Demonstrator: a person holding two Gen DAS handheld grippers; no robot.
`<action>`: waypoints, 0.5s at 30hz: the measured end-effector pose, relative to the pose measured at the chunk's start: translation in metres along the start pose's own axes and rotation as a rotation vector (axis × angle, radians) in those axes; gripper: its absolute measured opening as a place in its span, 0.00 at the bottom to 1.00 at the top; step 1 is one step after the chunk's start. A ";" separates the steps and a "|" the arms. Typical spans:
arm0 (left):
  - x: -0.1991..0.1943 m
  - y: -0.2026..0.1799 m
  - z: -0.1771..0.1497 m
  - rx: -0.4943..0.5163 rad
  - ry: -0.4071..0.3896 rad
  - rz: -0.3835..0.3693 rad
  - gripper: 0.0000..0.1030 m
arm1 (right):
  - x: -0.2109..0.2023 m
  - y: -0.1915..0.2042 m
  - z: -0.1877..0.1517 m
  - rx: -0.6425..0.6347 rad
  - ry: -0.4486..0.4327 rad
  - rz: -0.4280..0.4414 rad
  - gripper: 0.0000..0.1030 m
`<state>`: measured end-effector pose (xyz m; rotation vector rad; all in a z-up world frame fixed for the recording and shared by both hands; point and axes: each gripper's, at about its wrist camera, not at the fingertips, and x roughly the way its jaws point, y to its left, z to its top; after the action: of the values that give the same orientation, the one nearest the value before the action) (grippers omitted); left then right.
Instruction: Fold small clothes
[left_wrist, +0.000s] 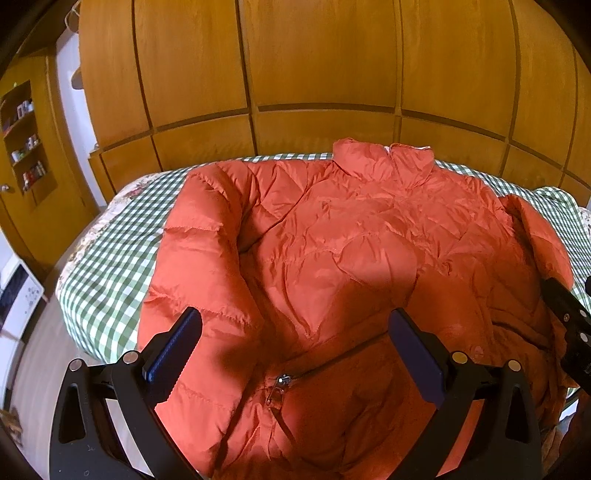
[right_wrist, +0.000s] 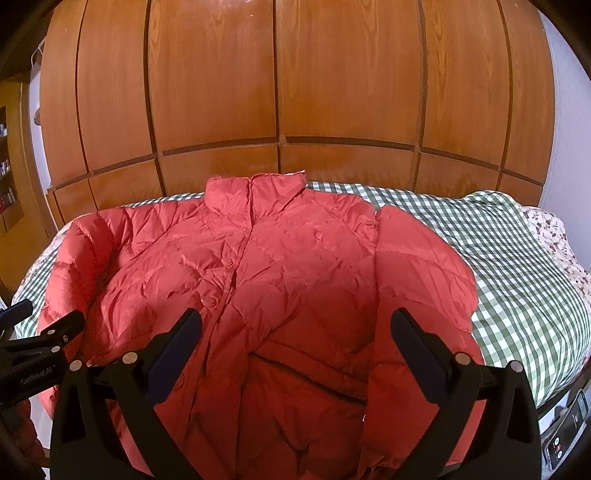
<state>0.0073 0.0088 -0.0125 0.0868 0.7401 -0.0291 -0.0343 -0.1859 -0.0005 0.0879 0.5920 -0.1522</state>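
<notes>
An orange-red quilted puffer jacket (left_wrist: 351, 251) lies front-up and spread out on a bed, collar at the far side, sleeves along both sides. It fills the right wrist view (right_wrist: 280, 280) too. My left gripper (left_wrist: 295, 332) is open and empty, hovering over the jacket's lower left part near a pocket zipper (left_wrist: 282, 380). My right gripper (right_wrist: 295, 332) is open and empty over the jacket's lower right part. The right gripper's body shows at the left wrist view's right edge (left_wrist: 569, 321); the left gripper's body shows at the right wrist view's left edge (right_wrist: 40, 339).
The bed has a green-and-white checked cover (right_wrist: 517, 280) over a floral sheet (right_wrist: 554, 229). A wooden panelled wardrobe (left_wrist: 314, 74) stands right behind the bed. A wooden shelf unit (left_wrist: 26, 140) with small items is at the far left.
</notes>
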 end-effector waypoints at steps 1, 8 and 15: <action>0.001 0.001 0.000 -0.002 0.004 0.002 0.97 | 0.000 0.000 0.000 0.001 0.001 0.000 0.98; 0.004 0.002 -0.001 -0.005 0.019 0.002 0.97 | 0.002 0.000 -0.001 -0.003 0.011 -0.001 0.98; 0.006 0.002 0.000 -0.006 0.028 0.001 0.97 | 0.003 -0.001 0.000 -0.002 0.018 0.002 0.98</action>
<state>0.0118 0.0106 -0.0166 0.0821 0.7684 -0.0248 -0.0324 -0.1874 -0.0021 0.0883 0.6103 -0.1490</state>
